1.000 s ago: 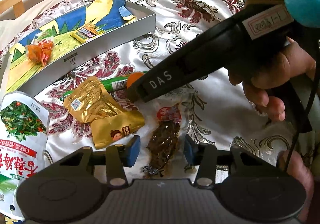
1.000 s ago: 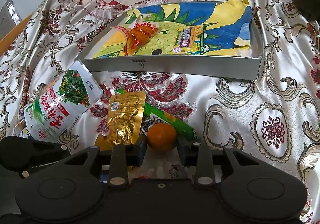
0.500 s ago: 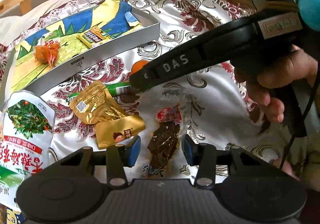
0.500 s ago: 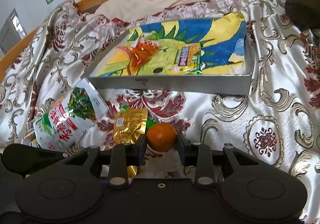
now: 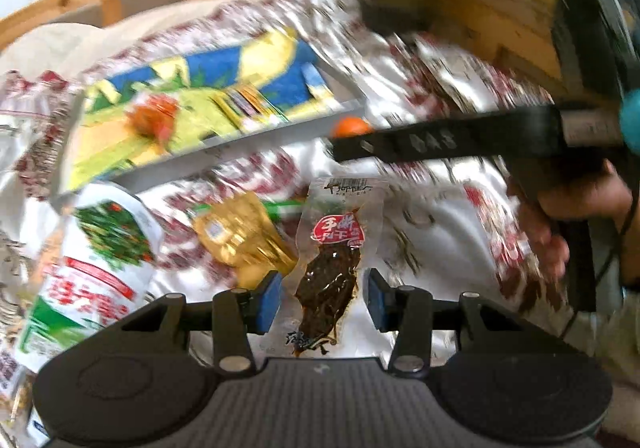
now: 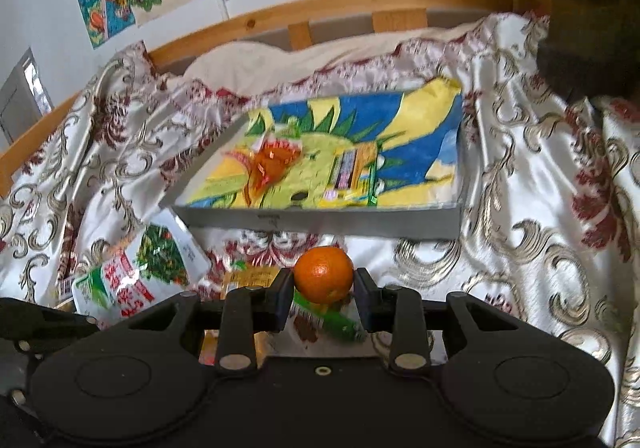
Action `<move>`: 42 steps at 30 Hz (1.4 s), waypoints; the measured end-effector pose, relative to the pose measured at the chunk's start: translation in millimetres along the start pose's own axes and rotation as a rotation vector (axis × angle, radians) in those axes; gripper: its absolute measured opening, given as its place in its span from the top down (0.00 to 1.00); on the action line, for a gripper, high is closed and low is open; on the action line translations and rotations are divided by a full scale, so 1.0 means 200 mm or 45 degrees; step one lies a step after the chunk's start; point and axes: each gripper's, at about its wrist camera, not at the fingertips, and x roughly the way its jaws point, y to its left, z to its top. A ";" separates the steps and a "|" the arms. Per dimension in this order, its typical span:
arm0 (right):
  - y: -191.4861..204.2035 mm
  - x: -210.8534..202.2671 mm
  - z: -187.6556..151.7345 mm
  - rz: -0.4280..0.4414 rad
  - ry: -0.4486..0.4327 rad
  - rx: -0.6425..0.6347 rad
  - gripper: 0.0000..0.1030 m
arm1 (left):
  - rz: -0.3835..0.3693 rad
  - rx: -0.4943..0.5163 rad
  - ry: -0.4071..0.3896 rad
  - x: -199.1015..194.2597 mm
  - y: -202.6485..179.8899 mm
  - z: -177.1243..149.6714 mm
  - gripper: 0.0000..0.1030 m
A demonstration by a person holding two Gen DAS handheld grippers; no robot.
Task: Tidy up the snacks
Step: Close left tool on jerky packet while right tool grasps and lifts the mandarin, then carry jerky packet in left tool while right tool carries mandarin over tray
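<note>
Above the bedspread (image 6: 520, 207), right claw (image 6: 323, 286) grips an orange (image 6: 323, 274); left claw (image 5: 323, 298) grips a jerky packet (image 5: 332, 268)

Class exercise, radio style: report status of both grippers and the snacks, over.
Right gripper shut on mandarin. Left gripper shut on dried-meat packet. Grey tray ahead, path unobstructed.

Orange mandarin (image 6: 324, 274); seemingly grey tray (image 6: 320, 221)

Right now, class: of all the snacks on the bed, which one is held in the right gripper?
The round orange fruit, clamped between the right gripper pads. It is smooth and unwrapped, unlike the clear meat-jerky packet between the left gripper pads.
</note>
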 end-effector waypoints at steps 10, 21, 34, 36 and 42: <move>0.03 -0.07 0.05 -0.065 -0.221 -0.067 0.66 | 0.142 -0.222 -0.296 -0.09 0.20 0.16 0.53; 0.04 0.04 0.11 -0.181 -0.362 -0.153 0.66 | 0.207 -0.377 -0.513 0.07 0.39 0.48 0.53; -0.03 0.32 0.18 -0.249 -0.318 -0.106 0.66 | 0.155 -0.351 -0.439 0.40 0.45 0.52 0.53; -0.04 0.37 0.17 -0.269 -0.283 -0.102 0.66 | 0.153 -0.336 -0.422 0.44 0.45 0.51 0.53; -0.05 0.44 0.15 -0.295 -0.227 -0.100 0.66 | 0.233 -0.246 -0.343 0.54 0.41 0.51 0.53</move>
